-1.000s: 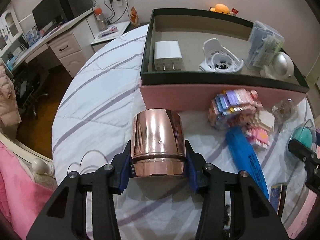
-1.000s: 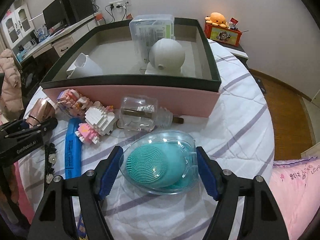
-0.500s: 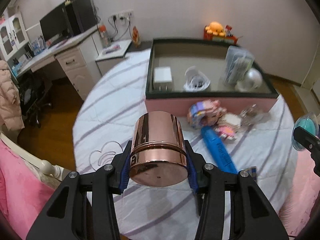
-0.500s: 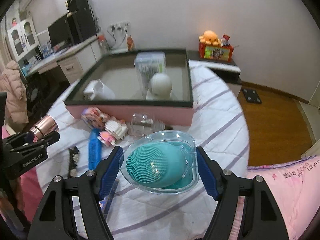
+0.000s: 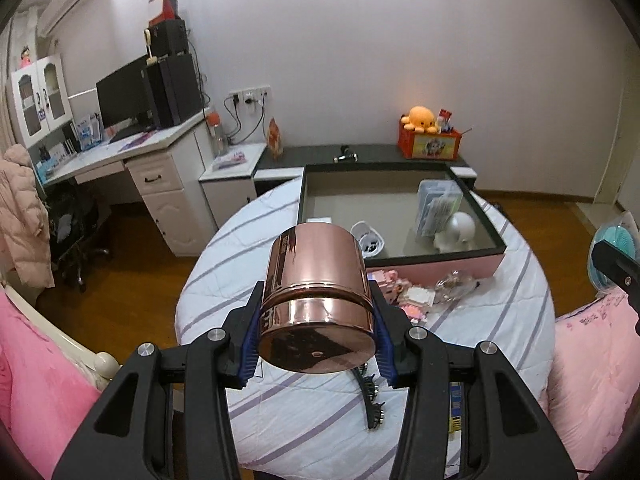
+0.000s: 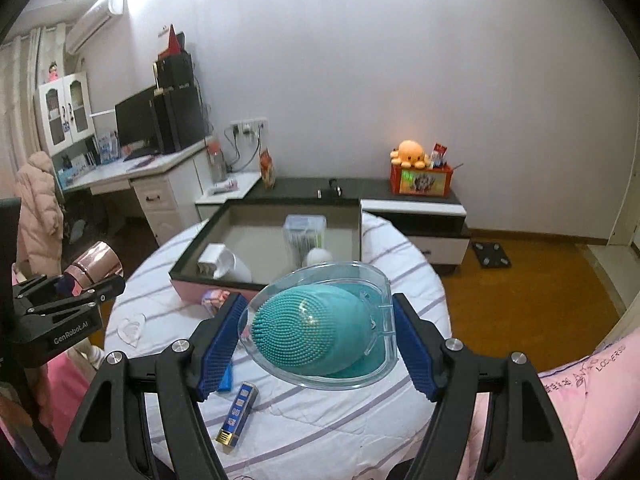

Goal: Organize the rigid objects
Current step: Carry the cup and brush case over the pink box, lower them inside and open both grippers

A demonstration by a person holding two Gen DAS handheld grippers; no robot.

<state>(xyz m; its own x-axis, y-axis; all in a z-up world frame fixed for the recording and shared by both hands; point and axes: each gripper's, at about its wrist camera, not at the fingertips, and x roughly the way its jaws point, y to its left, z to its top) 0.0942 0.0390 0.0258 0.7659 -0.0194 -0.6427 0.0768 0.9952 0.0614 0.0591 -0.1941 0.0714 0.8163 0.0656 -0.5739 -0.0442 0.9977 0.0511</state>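
Ideally, each hand-held gripper, left (image 5: 316, 346) clamped on the copper tin (image 5: 318, 302), right (image 6: 316, 344) on the brush case (image 6: 320, 328), lowers level into the tray (image 5: 486, 222).

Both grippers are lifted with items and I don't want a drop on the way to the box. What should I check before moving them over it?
1. Left gripper grip on the copper tin: ok, pads clamp both sides.
2. Right gripper grip on the clear case with teal brush: ok, held between both pads.
3. Copper tin upright: not ok, it is tilted.
4. Free floor in the storage box: ok, bare area at its left half.
5. Case lid latched: cannot tell.
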